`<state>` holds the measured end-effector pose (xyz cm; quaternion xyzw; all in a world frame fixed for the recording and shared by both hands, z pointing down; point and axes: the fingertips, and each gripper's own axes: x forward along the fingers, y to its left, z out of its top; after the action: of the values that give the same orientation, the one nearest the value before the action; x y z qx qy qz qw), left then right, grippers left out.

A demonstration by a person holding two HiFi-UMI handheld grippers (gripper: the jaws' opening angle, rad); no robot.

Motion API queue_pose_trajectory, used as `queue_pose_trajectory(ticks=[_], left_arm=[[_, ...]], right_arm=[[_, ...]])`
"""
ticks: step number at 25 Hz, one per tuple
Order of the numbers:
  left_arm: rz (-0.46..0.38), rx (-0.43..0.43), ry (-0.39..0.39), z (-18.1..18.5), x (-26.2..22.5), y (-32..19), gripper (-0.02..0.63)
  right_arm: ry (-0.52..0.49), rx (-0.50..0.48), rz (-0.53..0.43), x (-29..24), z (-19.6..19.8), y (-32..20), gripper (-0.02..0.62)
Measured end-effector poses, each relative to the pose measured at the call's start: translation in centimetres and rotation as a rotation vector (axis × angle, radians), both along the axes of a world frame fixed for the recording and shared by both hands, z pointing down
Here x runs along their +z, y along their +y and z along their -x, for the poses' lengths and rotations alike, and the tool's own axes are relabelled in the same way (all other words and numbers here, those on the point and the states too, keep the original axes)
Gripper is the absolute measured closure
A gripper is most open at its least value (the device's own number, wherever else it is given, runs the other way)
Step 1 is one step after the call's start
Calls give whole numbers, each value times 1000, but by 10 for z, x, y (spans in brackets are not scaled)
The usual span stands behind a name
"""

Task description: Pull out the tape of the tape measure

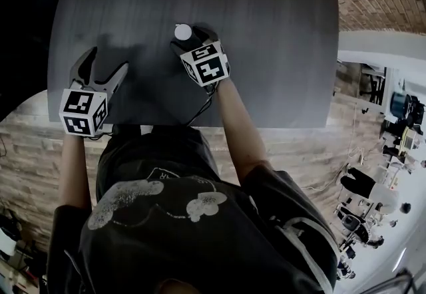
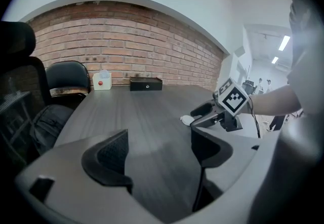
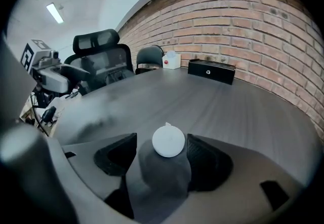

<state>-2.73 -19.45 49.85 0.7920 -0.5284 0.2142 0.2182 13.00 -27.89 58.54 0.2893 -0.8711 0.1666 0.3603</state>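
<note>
The tape measure point(image 1: 182, 32) is a small white round case lying on the dark grey table point(image 1: 266, 33). My right gripper point(image 1: 191, 38) is open, its jaws on either side of the tape measure point(image 3: 168, 141). The case lies close against the right jaw, with a gap to the left jaw. No tape is seen drawn out. My left gripper point(image 1: 106, 61) is open and empty, low over the table near its front left edge, well apart from the case. In the left gripper view the tape measure point(image 2: 186, 120) shows as a white spot at the tip of the right gripper point(image 2: 202, 114).
A black box point(image 3: 211, 71) and a white tissue box point(image 3: 171, 60) stand at the table's far side by the brick wall. Office chairs point(image 3: 101, 58) stand at the table's end. The person's body is against the front edge point(image 1: 200, 128).
</note>
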Motion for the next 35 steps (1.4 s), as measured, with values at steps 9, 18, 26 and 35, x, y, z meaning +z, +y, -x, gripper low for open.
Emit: queue_pose_trajectory(ticks=[9, 18, 26, 35], left_arm=[[33, -48, 2, 1, 14, 21, 224], [25, -51, -13, 11, 13, 34, 224], [12, -12, -20, 10, 9, 34, 224], [-42, 100, -25, 9, -10, 18, 224]], right_arm=[[15, 53, 17, 15, 1, -11, 279], [54, 33, -6, 19, 8, -6, 355], [87, 33, 8, 17, 5, -7, 364], [48, -21, -104, -41, 13, 4, 364]])
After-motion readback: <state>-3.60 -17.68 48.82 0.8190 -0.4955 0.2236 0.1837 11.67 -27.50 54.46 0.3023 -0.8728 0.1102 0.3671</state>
